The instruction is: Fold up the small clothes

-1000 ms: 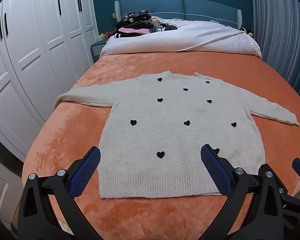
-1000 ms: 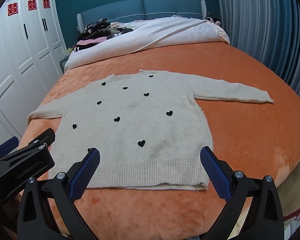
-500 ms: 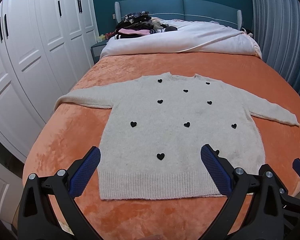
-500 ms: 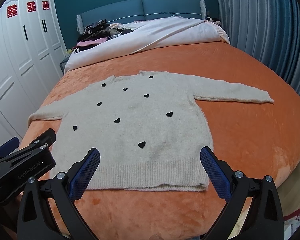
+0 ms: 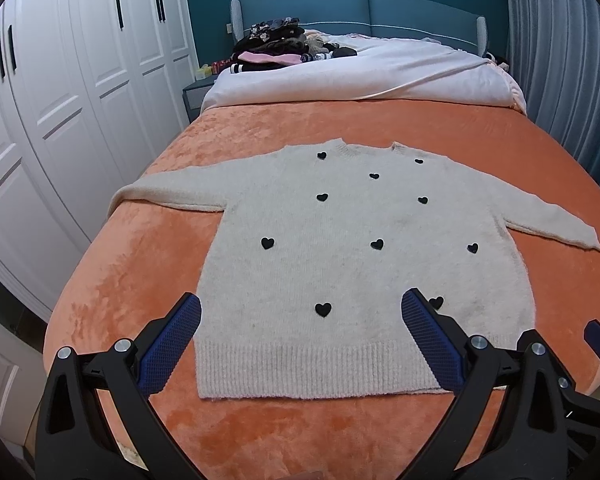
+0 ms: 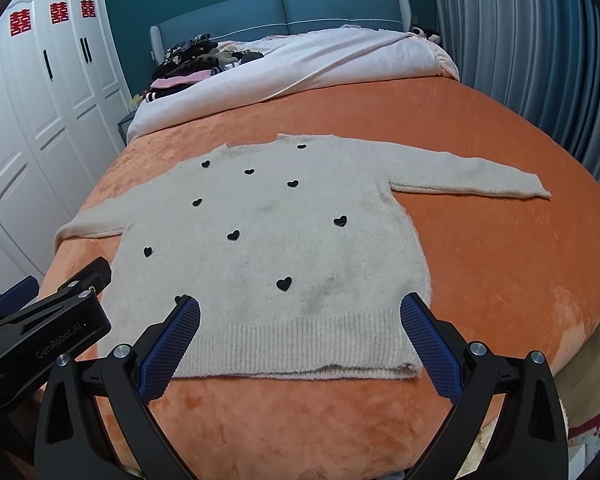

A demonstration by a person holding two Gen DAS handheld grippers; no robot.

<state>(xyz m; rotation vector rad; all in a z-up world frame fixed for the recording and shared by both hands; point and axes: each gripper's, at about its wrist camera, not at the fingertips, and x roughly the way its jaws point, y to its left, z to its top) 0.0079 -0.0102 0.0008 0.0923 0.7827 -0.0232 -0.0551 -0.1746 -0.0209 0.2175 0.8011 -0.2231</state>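
A cream knitted sweater dotted with small black hearts lies flat and face up on the orange bedspread, both sleeves spread sideways and the ribbed hem nearest me. My left gripper hovers open above the hem's left half, nothing between its blue pads. My right gripper is open too, above the hem's right half. The left tool's black body shows at the lower left of the right wrist view.
A white duvet is bunched at the head of the bed, with a pile of dark clothes by the blue headboard. White wardrobes stand along the left, grey curtains on the right. The bed's rounded front edge is near.
Both views have shifted only slightly; the sweater sits a little lower in each. Both grippers stay open and the sweater lies as before.
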